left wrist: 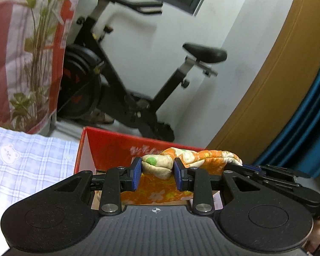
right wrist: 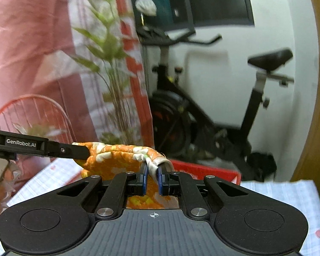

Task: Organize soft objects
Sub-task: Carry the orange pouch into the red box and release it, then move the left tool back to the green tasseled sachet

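Left wrist view: left gripper point(left wrist: 157, 171) was clamped on a bunched fold of the orange floral cloth point(left wrist: 204, 160), held up over the red box point(left wrist: 111, 149), I'd guess so it could drop in. Right wrist view: right gripper point(right wrist: 152, 176) was pinched shut on the cloth's hemmed edge, cloth stretched between both, probably to keep it spread out.

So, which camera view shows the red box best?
The left wrist view: the red box shows its open corner, white inner wall and printed back wall, behind the orange cloth. The right wrist view shows only a strip of the box's rim, right of the cloth.
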